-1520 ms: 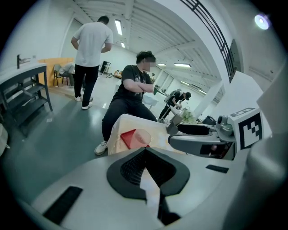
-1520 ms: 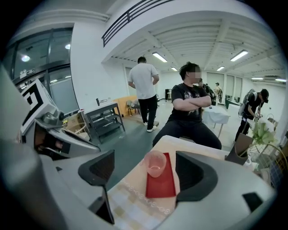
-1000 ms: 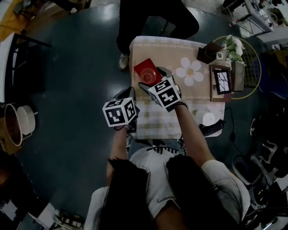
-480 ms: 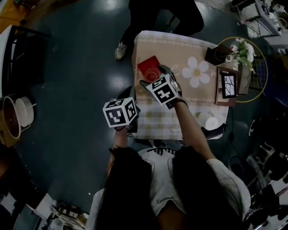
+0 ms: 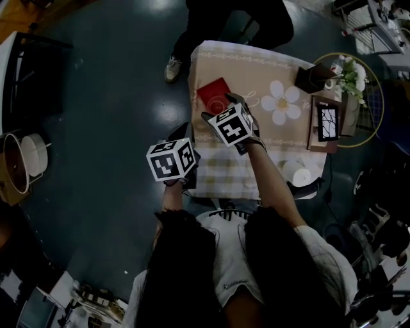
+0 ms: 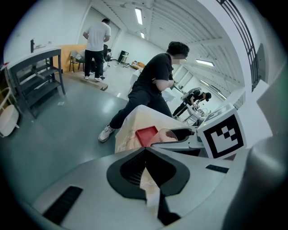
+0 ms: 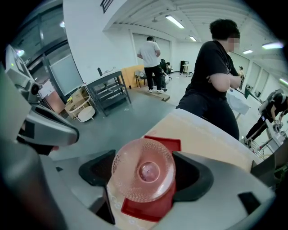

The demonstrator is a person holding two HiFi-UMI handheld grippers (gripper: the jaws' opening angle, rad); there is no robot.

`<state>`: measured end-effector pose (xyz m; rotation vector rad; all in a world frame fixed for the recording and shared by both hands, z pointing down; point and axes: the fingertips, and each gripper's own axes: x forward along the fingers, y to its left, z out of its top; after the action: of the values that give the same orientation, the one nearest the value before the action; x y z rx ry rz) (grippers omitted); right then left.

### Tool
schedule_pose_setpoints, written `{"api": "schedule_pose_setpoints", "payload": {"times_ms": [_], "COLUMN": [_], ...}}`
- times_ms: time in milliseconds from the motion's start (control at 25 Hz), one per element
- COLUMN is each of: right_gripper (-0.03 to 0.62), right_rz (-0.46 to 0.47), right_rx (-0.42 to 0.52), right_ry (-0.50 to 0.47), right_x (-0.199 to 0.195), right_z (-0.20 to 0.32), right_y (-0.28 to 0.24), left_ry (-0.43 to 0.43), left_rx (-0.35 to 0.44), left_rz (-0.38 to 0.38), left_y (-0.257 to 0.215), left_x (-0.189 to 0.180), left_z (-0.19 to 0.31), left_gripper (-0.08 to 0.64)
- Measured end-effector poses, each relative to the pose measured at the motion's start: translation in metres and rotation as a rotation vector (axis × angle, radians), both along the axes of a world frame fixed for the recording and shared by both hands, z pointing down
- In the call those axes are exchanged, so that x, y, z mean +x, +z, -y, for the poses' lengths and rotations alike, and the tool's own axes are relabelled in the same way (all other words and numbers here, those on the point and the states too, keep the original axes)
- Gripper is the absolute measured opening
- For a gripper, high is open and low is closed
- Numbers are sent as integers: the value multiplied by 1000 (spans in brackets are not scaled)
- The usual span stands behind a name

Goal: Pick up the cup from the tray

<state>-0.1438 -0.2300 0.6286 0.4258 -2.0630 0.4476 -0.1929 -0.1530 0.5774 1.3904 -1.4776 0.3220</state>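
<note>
A pink dimpled glass cup (image 7: 144,176) is clamped between the jaws of my right gripper (image 7: 144,174); I see its base end-on. Just beyond it, the red square tray (image 7: 168,143) lies on the beige cloth. From the left gripper view the cup (image 6: 167,134) shows held sideways in the right gripper (image 6: 182,136), beside the tray (image 6: 146,134). Overhead, the right gripper (image 5: 227,104) hangs at the near edge of the tray (image 5: 213,93) and covers the cup. My left gripper (image 5: 186,133) is off the table's left front corner, jaws closed on nothing (image 6: 146,166).
The small table (image 5: 256,70) has a beige flowered cloth. A dark box (image 5: 309,78), flowers (image 5: 349,70) and a framed picture (image 5: 327,122) stand at its right side, a white roll (image 5: 296,173) near the front right. A person in black (image 5: 237,19) stands at the far edge.
The right gripper has edged slightly away from me, staying by the tray's near edge. The left gripper has held its place. The head camera's aim shifted a little.
</note>
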Motion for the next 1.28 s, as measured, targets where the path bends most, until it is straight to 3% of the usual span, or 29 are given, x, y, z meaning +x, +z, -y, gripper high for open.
{"api": "schedule_pose_setpoints", "payload": {"times_ms": [400, 960, 1280], "right_gripper": [399, 399, 399], "right_rz": [29, -13, -71], "right_rx": [21, 24, -2], "right_ry": [15, 247, 298], "right_x": [15, 125, 171], "right_z": [-3, -9, -22], "right_y": [-22, -33, -12], "left_ry": [29, 253, 332], "left_rx": [20, 77, 51], "left_rz": [6, -4, -11], "left_y": [-10, -27, -20], "left_x": [12, 98, 128], "left_z": [2, 26, 29], "left_gripper": [3, 3, 3]}}
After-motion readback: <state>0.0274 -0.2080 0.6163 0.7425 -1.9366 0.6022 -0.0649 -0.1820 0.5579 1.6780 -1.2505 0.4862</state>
